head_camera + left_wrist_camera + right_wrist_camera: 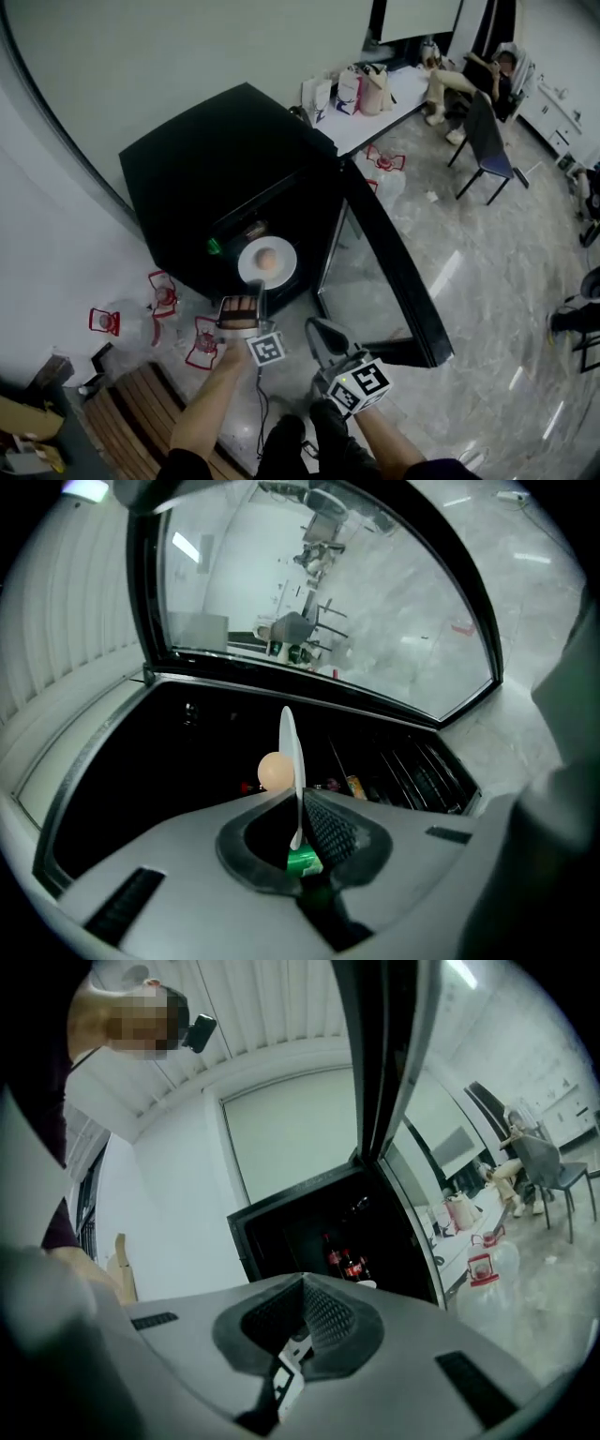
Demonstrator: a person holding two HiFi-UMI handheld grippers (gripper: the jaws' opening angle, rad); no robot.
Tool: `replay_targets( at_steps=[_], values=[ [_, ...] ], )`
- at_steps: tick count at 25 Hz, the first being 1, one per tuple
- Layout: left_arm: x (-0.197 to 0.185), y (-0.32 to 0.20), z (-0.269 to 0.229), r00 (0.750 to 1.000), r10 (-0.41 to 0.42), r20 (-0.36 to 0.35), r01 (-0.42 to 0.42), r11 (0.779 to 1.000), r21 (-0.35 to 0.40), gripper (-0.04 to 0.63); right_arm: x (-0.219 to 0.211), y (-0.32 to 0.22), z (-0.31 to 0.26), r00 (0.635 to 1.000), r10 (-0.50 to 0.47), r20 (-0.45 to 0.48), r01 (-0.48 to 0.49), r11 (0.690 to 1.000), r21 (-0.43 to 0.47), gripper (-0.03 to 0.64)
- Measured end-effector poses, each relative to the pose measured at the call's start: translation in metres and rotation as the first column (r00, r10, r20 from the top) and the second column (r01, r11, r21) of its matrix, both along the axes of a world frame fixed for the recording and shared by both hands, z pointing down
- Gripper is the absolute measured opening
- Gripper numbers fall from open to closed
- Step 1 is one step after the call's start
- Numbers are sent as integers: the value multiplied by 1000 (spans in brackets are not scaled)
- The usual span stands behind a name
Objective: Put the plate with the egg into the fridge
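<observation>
A white plate with a tan egg on it hangs in front of the dark opening of a low black fridge. The fridge's glass door stands swung open to the right. My left gripper is shut on the plate's near rim. In the left gripper view the plate shows edge-on between the pads, and the egg sits just left of it. My right gripper hovers shut and empty below the door's edge. Its own view shows the right gripper aimed toward bottles inside the fridge.
Water jugs with red handles stand on the floor left of the fridge, and more jugs behind the door. A white table with bags, a seated person and a dark chair are beyond. A wooden bench is at the lower left.
</observation>
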State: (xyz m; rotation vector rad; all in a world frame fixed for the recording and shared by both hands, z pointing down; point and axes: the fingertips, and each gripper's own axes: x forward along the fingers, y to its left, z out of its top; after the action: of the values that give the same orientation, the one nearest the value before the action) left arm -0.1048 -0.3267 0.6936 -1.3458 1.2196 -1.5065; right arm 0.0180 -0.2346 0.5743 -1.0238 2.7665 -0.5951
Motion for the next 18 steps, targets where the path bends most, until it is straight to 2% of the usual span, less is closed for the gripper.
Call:
replay_targets(
  at_steps=[8, 18],
  values=[
    [-29, -96, 68, 994, -91, 57, 93, 995, -36, 18, -11, -45, 64, 998, -52, -24, 52, 999, -12, 6],
    [-38, -124, 93, 992, -99, 77, 108, 986, -126, 20, -19, -85, 86, 999, -50, -3, 50, 998, -36, 6]
  ],
)
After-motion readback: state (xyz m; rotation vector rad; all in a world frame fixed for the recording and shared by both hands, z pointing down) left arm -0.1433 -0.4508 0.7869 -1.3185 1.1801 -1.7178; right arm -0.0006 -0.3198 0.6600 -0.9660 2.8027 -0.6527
